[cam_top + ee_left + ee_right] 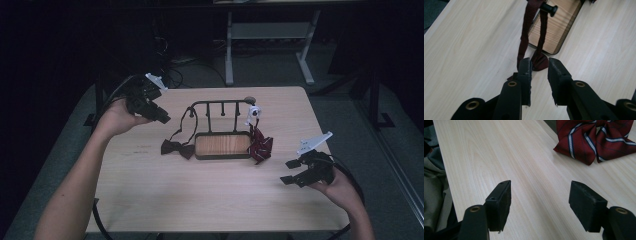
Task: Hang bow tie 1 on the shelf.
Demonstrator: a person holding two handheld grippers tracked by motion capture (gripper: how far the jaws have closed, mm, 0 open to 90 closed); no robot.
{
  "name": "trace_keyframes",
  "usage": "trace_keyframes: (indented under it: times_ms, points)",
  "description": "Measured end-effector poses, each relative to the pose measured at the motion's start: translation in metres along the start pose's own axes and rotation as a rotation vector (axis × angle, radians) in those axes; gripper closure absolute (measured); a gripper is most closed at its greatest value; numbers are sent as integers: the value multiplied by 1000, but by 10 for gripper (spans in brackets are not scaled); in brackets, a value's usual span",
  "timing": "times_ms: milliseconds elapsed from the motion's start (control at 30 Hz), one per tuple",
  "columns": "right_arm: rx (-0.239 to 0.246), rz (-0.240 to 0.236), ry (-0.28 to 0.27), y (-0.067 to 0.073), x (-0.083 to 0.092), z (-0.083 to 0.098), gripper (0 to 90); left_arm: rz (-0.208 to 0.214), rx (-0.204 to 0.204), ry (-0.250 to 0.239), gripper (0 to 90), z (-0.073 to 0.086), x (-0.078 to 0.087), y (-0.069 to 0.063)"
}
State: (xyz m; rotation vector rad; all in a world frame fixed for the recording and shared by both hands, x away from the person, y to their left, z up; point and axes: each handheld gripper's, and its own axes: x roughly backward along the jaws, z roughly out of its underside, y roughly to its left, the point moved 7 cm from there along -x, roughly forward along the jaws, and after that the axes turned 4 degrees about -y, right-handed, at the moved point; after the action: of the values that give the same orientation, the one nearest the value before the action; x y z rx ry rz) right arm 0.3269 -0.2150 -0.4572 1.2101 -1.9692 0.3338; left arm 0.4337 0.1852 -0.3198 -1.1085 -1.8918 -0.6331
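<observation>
Two bow ties are seen on the table (210, 200), one at each end of a small rack (218, 105) with a wooden tray (222, 144); the dark bow tie (177, 148) lies on the table just left of the tray, its strap (191, 122) hung over the left end of the rack's rail; the striped bow tie (261, 145) is draped at the tray's right end, below a white clip (253, 114).

The left gripper (163, 119) is held above the table's far left part, up and to the left of the dark bow tie and apart from it; in the left gripper view its jaws are seen narrowly parted, with nothing pressed between them; the strap (524, 37) is seen beyond them, running up to a black peg (549, 8), and the tie's end lies on the table past the tips.

The right gripper (290, 172) is held low near the table's right edge, well apart from the striped bow tie (596, 141); its jaws are spread wide and empty, with bare table (524, 170) between them.
</observation>
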Motion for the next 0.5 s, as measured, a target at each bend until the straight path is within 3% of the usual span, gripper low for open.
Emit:
trace_keyframes:
  times_ms: [167, 500]
  points:
    - [-7, 7, -5, -1, 1, 0, 334, 8, -23, 0, 703, 7, -1, -10]
    - [-24, 22, -11, -4, 3, 2, 322, 7, -29, -22, 657, 18, 1, -20]
